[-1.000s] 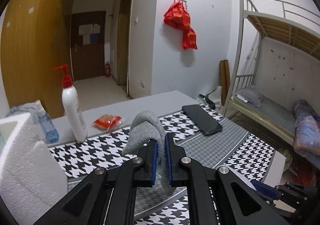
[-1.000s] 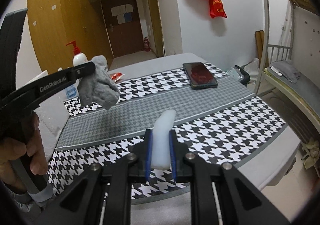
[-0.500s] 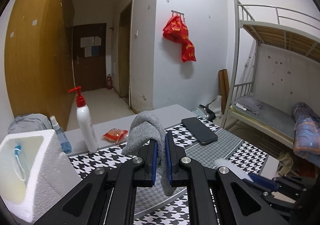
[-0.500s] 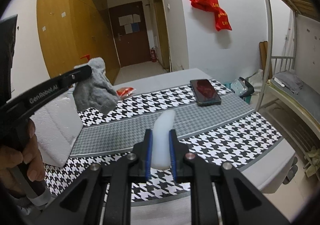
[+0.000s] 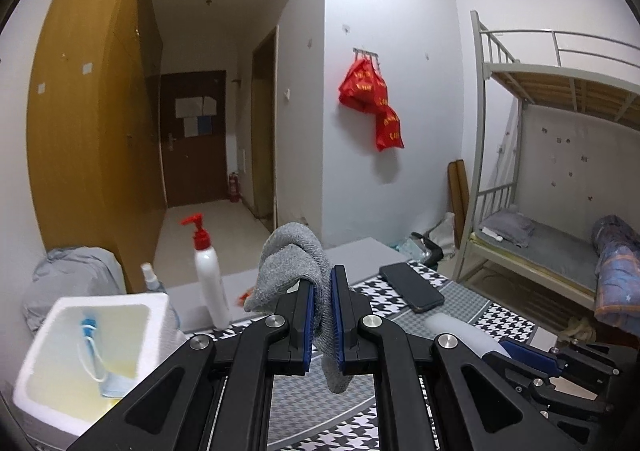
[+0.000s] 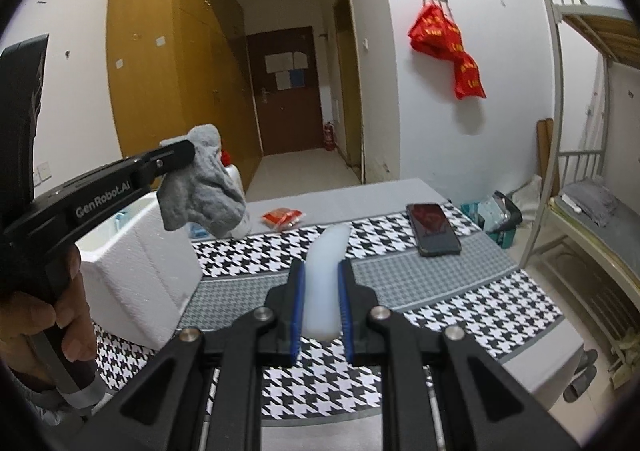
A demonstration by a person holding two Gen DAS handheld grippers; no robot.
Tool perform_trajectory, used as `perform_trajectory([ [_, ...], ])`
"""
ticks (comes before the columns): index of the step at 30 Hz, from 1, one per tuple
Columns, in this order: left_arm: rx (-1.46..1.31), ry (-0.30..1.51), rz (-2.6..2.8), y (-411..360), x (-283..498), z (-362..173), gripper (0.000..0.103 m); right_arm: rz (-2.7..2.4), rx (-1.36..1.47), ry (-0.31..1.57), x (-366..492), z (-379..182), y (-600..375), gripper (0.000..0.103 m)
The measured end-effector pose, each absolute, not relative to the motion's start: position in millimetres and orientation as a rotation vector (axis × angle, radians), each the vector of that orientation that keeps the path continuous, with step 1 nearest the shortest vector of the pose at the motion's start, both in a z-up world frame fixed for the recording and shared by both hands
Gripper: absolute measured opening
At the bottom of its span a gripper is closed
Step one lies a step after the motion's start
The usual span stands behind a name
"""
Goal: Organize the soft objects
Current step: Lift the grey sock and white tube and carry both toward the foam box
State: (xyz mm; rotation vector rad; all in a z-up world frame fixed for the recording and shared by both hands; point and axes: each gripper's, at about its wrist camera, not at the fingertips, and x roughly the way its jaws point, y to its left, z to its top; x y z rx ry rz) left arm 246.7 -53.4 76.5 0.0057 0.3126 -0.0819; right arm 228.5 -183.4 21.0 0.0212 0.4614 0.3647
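My left gripper (image 5: 321, 291) is shut on a grey knitted sock (image 5: 292, 255), which bulges above the blue pads and hangs below them. The right wrist view shows the same sock (image 6: 200, 187) dangling from that gripper, held up by a hand (image 6: 52, 315) at the left. My right gripper (image 6: 322, 283) is shut on a pale white soft strip (image 6: 325, 267) that sticks up and forward between its pads. Both are held above the houndstooth table (image 6: 440, 315). An open white foam box (image 5: 92, 347) with a face mask inside stands at the left, below the sock.
A black phone (image 6: 434, 229) lies at the table's far right. A white pump bottle with a red top (image 5: 208, 275), a small spray bottle (image 5: 150, 279) and a red packet (image 6: 282, 217) sit along the far edge. A bunk bed (image 5: 560, 243) stands to the right.
Both grippers have risen with their loads, so the table sits lower in both views. The foam box's open top and the mask inside have come into the left wrist view.
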Motion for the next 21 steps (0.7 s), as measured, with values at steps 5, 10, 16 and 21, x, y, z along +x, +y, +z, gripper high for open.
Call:
perform_trajectory([
  [5, 0.015, 0.272, -0.043, -40, 230, 88, 0.009, 0.405, 0.011, 0.429, 222, 32, -171, 0.019],
  [10, 0.025, 0.261, 0.006, -22, 222, 94, 0.009, 0.444, 0.017, 0.405, 219, 40, -160, 0.019],
  [16, 0.040, 0.254, 0.069, -1, 209, 96, 0.009, 0.483, 0.022, 0.389, 216, 46, -144, 0.019],
  [21, 0.048, 0.249, 0.107, 16, 199, 96, 0.009, 0.520, 0.022, 0.371, 210, 50, -128, 0.019],
])
